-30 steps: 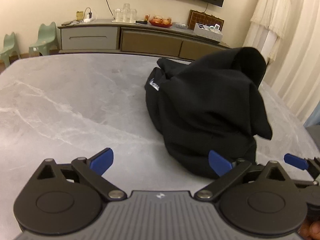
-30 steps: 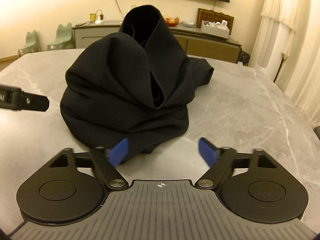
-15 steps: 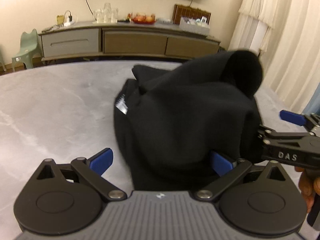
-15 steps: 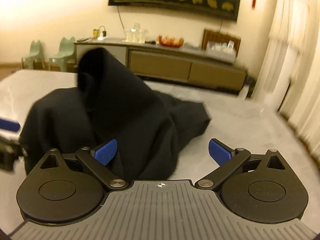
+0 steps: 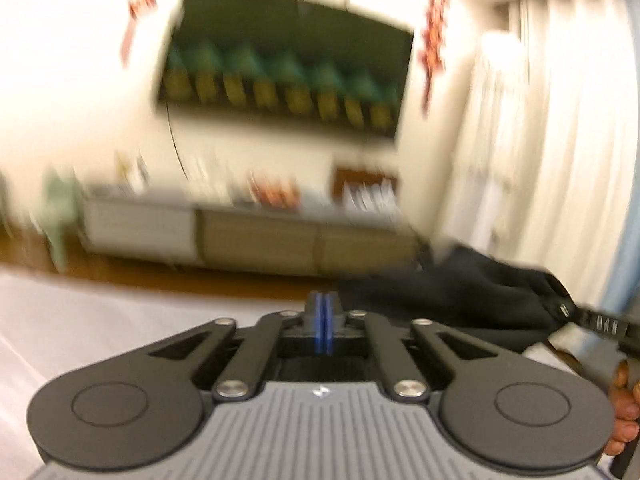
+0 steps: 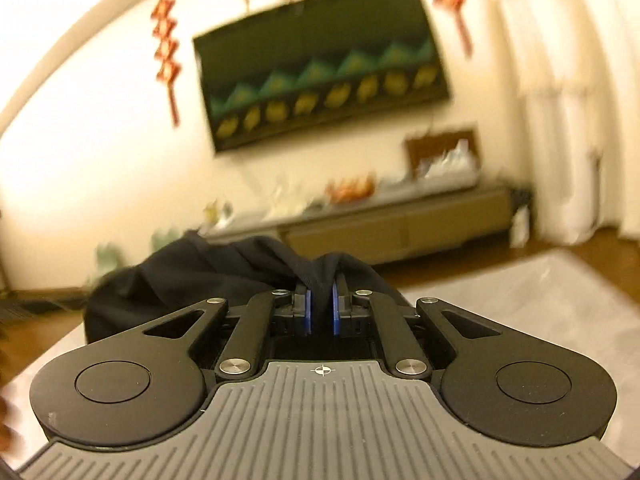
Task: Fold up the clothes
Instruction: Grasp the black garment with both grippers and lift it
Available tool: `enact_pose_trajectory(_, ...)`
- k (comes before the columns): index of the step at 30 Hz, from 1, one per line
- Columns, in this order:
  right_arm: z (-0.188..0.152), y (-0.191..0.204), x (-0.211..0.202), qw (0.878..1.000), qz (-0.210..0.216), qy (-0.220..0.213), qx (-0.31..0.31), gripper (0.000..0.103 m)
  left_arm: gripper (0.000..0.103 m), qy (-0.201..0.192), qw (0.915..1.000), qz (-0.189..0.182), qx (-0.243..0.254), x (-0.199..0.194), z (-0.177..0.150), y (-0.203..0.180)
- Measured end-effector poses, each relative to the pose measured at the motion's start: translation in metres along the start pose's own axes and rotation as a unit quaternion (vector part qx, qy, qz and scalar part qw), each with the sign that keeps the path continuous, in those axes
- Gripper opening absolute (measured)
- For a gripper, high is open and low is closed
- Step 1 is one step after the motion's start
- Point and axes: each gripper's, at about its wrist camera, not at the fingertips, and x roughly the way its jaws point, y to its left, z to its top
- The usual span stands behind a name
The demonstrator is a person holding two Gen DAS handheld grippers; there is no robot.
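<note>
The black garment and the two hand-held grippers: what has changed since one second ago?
Both hand-held grippers have just been closing. The right hand-held gripper now pinches a fold of the black fabric garment and has lifted it. The left hand-held gripper is shut, with no cloth visible between its blue pads. Both views tilted upward toward the wall. The grey marble table stayed as it was.

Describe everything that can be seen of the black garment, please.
The black garment is a dark, soft, matte cloth, bunched in loose folds with no clear shape. The right gripper has just closed and pinches a raised ridge of it between its blue pads. The cloth stretches away toward the left. In the blurred left wrist view it hangs at the right side, beside the shut left gripper, which seems to hold none of it.
</note>
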Motion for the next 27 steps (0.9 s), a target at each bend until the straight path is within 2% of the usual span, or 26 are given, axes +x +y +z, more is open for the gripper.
enact_pose_trajectory(2, -0.013, -0.011, 0.005, 0.997, -0.047, 0.054, -0.005, 0.009, 0.002, 0.081, 0.9961, -0.029, -0.018, -0.001, -0.026, 0.013)
enact_pose_trajectory(3, -0.024, -0.023, 0.016, 0.993, -0.062, 0.102, 0.012, 0.009, 0.002, 0.142, 0.9882, -0.053, -0.026, 0.006, -0.051, 0.016)
enact_pose_trajectory(4, -0.033, -0.037, 0.024, 0.986, -0.074, 0.143, 0.034, 0.010, 0.002, 0.184, 0.9813, -0.053, -0.020, 0.011, -0.076, 0.015)
enact_pose_trajectory(5, -0.039, -0.053, 0.027, 0.981, -0.081, 0.162, 0.069, 0.011, 0.006, 0.208, 0.9769, -0.047, -0.006, 0.013, -0.094, 0.013)
enact_pose_trajectory(6, -0.042, -0.066, 0.024, 0.977, -0.094, 0.164, 0.094, 0.014, 0.017, 0.222, 0.9741, -0.043, 0.003, 0.015, -0.108, 0.012)
enact_pose_trajectory(7, -0.044, -0.074, 0.017, 0.976, -0.112, 0.155, 0.101, 0.019, 0.023, 0.222, 0.9743, -0.039, -0.004, 0.019, -0.112, 0.014)
enact_pose_trajectory(9, -0.042, -0.087, 0.002, 0.974, -0.158, 0.127, 0.105, 0.040, 0.060, 0.217, 0.9754, -0.031, -0.023, 0.029, -0.114, 0.018)
enact_pose_trajectory(10, -0.040, -0.089, -0.006, 0.973, -0.174, 0.113, 0.102, 0.044, 0.065, 0.214, 0.9758, -0.027, -0.032, 0.034, -0.115, 0.021)
enact_pose_trajectory(12, -0.033, -0.087, -0.019, 0.974, -0.187, 0.078, 0.096, 0.061, 0.086, 0.197, 0.9785, -0.023, -0.055, 0.050, -0.098, 0.024)
enact_pose_trajectory(13, -0.029, -0.084, -0.024, 0.976, -0.189, 0.063, 0.092, 0.065, 0.092, 0.194, 0.9788, -0.023, -0.062, 0.064, -0.090, 0.026)
enact_pose_trajectory(14, -0.027, -0.078, -0.022, 0.979, -0.175, 0.059, 0.083, 0.074, 0.097, 0.192, 0.9788, -0.024, -0.068, 0.079, -0.082, 0.028)
enact_pose_trajectory(15, -0.026, -0.072, -0.014, 0.984, -0.154, 0.066, 0.065, 0.086, 0.097, 0.192, 0.9788, -0.018, -0.070, 0.095, -0.074, 0.029)
enact_pose_trajectory(17, -0.025, -0.058, 0.002, 0.990, -0.113, 0.079, 0.028, 0.093, 0.097, 0.208, 0.9757, 0.005, -0.069, 0.133, -0.067, 0.031)
enact_pose_trajectory(19, -0.024, -0.043, 0.027, 0.992, -0.090, 0.084, -0.010, 0.095, 0.097, 0.225, 0.9715, 0.028, -0.068, 0.172, -0.061, 0.034)
enact_pose_trajectory(20, -0.025, -0.037, 0.043, 0.992, -0.081, 0.089, -0.031, 0.097, 0.094, 0.237, 0.9685, 0.036, -0.068, 0.190, -0.060, 0.033)
enact_pose_trajectory(21, -0.030, -0.031, 0.059, 0.991, -0.069, 0.107, -0.050, 0.097, 0.087, 0.247, 0.9662, 0.032, -0.068, 0.201, -0.062, 0.031)
enact_pose_trajectory(22, -0.037, -0.026, 0.072, 0.987, -0.062, 0.134, -0.064, 0.096, 0.079, 0.256, 0.9639, 0.024, -0.068, 0.212, -0.065, 0.029)
enact_pose_trajectory(23, -0.044, -0.021, 0.084, 0.982, -0.055, 0.161, -0.075, 0.085, 0.043, 0.266, 0.9615, 0.017, -0.068, 0.222, -0.067, 0.027)
enact_pose_trajectory(24, -0.048, -0.018, 0.094, 0.978, -0.049, 0.188, -0.082, 0.053, 0.014, 0.267, 0.9614, 0.011, -0.065, 0.221, -0.068, 0.023)
enact_pose_trajectory(25, -0.052, -0.016, 0.105, 0.972, -0.043, 0.214, -0.089, 0.034, 0.014, 0.267, 0.9618, 0.005, -0.061, 0.218, -0.070, 0.018)
enact_pose_trajectory(26, -0.054, -0.015, 0.111, 0.968, -0.041, 0.229, -0.092, 0.004, 0.011, 0.250, 0.9667, 0.003, -0.055, 0.210, -0.064, 0.016)
enact_pose_trajectory(27, -0.048, -0.019, 0.108, 0.971, -0.051, 0.216, -0.089, 0.003, 0.010, 0.229, 0.9722, 0.002, -0.048, 0.202, -0.056, 0.014)
